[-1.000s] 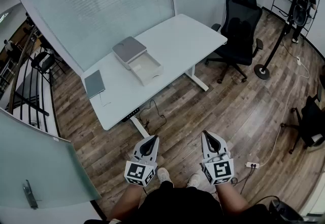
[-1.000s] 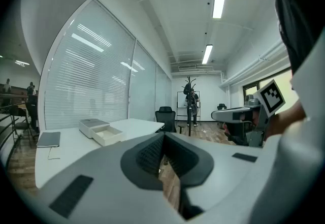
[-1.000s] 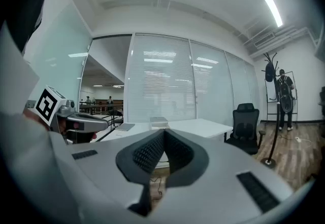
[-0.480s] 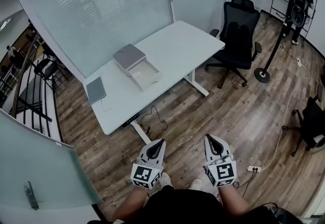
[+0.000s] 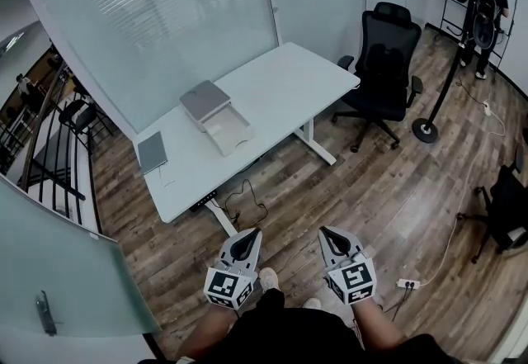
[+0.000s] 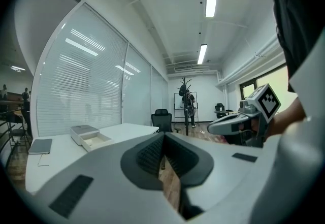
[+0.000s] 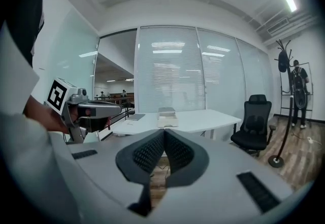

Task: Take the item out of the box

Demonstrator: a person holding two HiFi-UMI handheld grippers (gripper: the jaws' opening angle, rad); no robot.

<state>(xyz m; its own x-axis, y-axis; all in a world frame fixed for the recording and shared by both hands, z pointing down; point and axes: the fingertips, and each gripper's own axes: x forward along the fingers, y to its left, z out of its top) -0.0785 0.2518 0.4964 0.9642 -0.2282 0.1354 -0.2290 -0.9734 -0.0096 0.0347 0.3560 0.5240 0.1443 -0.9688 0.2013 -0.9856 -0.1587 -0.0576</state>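
Observation:
The box [image 5: 216, 115] stands far off on the white desk [image 5: 280, 78]. It has a grey top and a pale tray pulled out toward me, and I cannot make out what lies inside. Both grippers hang low over the wooden floor, well short of the desk. My left gripper [image 5: 249, 233] is shut with nothing in it, and so is my right gripper [image 5: 325, 231]. From the left gripper [image 6: 163, 134] the box [image 6: 90, 135] lies ahead to the left. From the right gripper [image 7: 164, 131] the box [image 7: 166, 116] is straight ahead.
A grey notebook [image 5: 152, 152] lies at the desk's left end. A black office chair [image 5: 381, 65] stands to the desk's right, with a floor stand [image 5: 426, 130] beyond it. A glass partition [image 5: 165, 16] runs behind the desk. Cables and a power strip [image 5: 407, 283] lie on the floor.
The desk and box have drifted slightly left in the head view. The two grippers have come a little closer together, still shut and empty.

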